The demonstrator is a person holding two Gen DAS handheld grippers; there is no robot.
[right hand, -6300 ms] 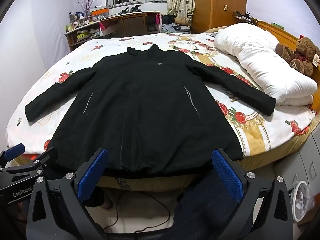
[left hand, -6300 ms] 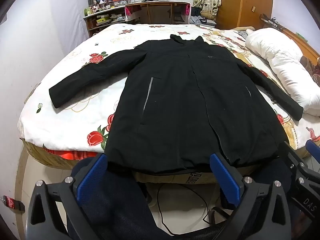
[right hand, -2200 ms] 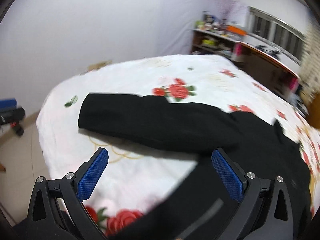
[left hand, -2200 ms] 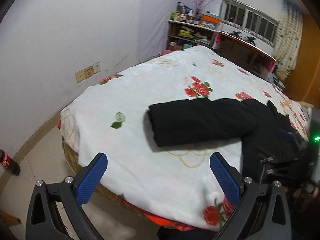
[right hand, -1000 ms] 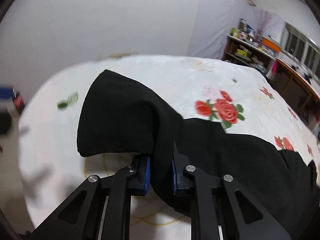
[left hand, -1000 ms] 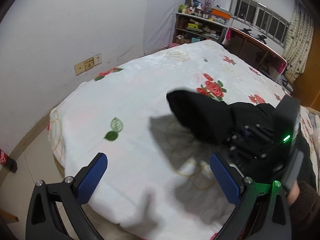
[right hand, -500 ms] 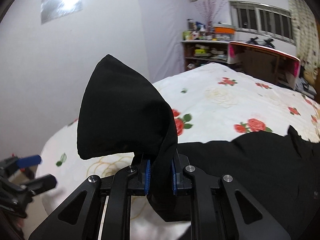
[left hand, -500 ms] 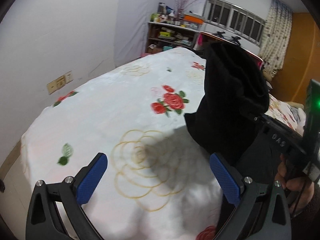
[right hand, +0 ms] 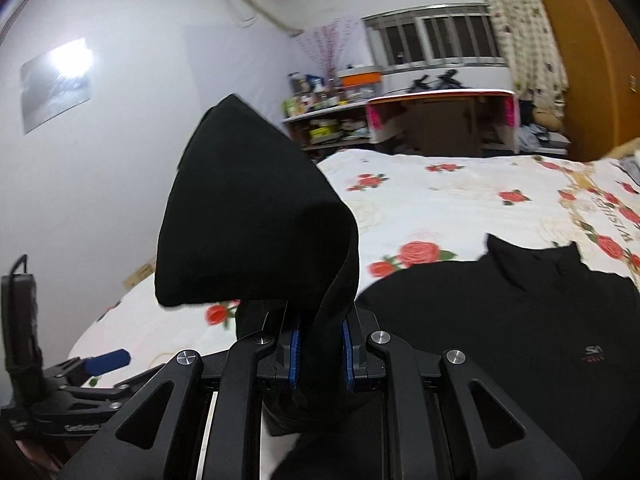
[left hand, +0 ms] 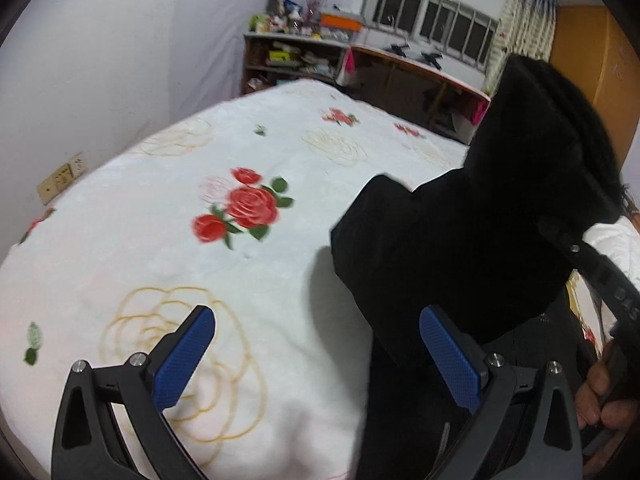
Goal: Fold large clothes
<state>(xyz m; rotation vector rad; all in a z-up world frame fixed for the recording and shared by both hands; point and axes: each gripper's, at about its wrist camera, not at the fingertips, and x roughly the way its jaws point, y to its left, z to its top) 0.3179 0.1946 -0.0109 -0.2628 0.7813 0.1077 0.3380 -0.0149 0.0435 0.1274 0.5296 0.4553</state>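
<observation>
- Our right gripper (right hand: 319, 350) pinches the black coat's thick sleeve (right hand: 256, 216); a shallow bite risks slipping.
- Our left gripper (left hand: 316, 354) gapes, empty; sleeve could land crooked on the black woollen coat (right hand: 520, 320).

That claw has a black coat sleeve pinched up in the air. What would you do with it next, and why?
Probably carry the sleeve across and lay it on the coat's body. The right claw is shut on it, lifted clear of the bedspread, while the body lies flat. The left claw is open and holds nothing.
</observation>
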